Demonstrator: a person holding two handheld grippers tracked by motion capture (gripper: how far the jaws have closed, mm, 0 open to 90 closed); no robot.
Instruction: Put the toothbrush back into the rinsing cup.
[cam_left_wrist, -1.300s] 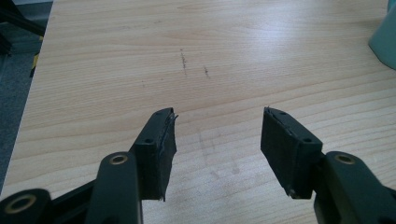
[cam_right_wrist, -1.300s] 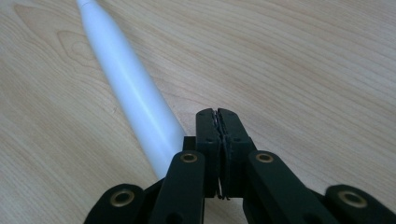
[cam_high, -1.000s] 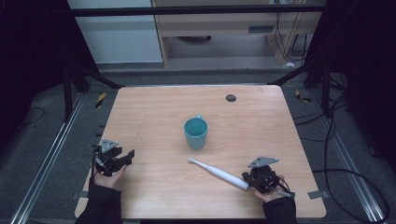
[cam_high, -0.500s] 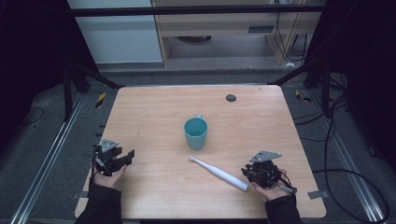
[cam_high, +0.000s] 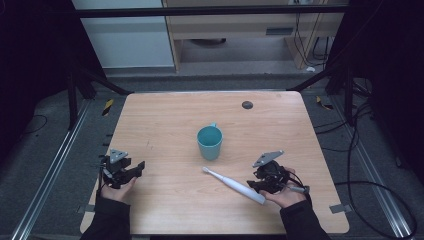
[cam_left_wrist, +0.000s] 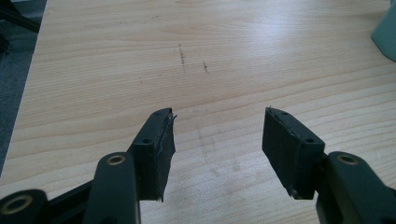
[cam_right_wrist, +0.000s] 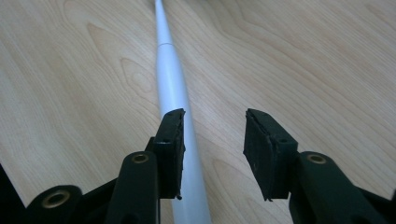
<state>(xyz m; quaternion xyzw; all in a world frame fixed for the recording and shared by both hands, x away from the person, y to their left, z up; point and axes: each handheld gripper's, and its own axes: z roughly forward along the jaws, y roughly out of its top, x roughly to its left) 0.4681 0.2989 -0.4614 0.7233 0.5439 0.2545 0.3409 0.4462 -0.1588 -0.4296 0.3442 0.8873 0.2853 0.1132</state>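
Observation:
A white electric toothbrush (cam_high: 232, 185) lies flat on the wooden table (cam_high: 165, 120), its head pointing toward a teal cup (cam_high: 209, 142) standing upright mid-table. My right gripper (cam_high: 253, 186) hovers over the handle end, open, and its jaws have just been opening. In the right gripper view the toothbrush (cam_right_wrist: 170, 79) runs along the table beneath the left jaw, and nothing sits between the pads of the right gripper (cam_right_wrist: 215, 114). My left gripper (cam_high: 139, 169) rests at the table's near left, open and empty. In its own view the left gripper (cam_left_wrist: 217, 116) faces bare wood, with the cup (cam_left_wrist: 385, 28) at the far right edge.
A small black round mark (cam_high: 247, 105) sits near the table's far edge. Metal rails and cables run along the floor on both sides. Bare wood lies between the two grippers.
My right gripper has lifted slightly at the toothbrush's handle end and its jaws have spread. The toothbrush, the cup and my left gripper stay where they were.

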